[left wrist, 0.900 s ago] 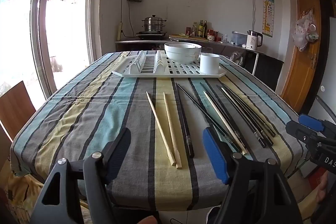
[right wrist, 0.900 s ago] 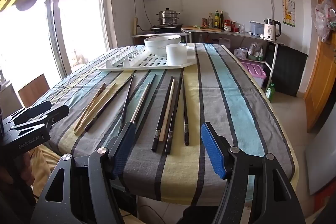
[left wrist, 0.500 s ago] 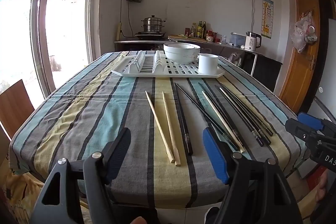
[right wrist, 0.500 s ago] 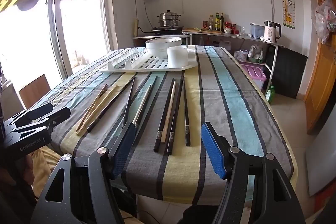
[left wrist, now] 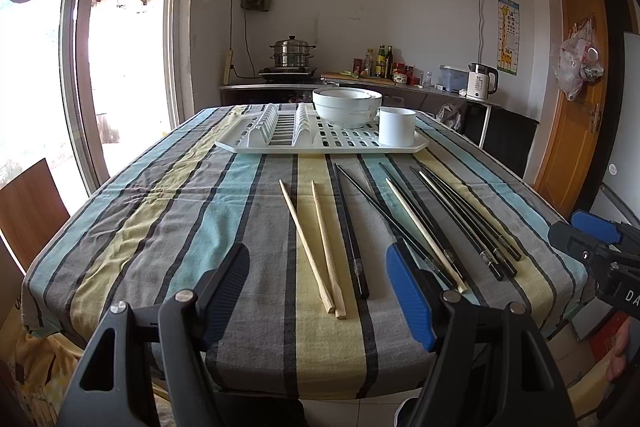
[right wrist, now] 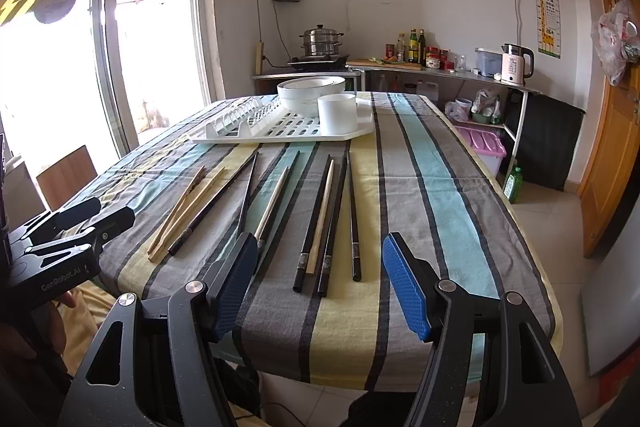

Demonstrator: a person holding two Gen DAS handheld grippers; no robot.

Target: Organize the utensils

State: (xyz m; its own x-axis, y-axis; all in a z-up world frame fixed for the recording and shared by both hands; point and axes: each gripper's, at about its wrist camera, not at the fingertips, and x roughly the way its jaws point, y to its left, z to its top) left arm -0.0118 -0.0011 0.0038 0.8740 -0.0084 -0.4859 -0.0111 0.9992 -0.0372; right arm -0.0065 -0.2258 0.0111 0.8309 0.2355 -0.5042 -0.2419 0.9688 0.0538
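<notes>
You've got both grippers hanging just off the near edge of the worktop (left wrist: 160, 211), with the left gripper (left wrist: 318, 293) sitting with its jaws wide apart and nothing between them, and the right gripper (right wrist: 316, 287) the same, jaws spread and holding nothing. The chopsticks (left wrist: 400, 223) are all lying loose on the striped cloth, fanned out toward the near edge: two pale wooden ones (left wrist: 316, 243) side by side around the middle of that edge, then a mix of black ones (right wrist: 326, 223) and a couple more light ones toward the right-hand side, some touching or crossing each other. Further back, near the far edge, the white drying rack (left wrist: 352, 143) sits flat, with a white bowl (left wrist: 346, 107) and a white cup (left wrist: 397, 127) standing on its right part, the cup just beside the bowl.
</notes>
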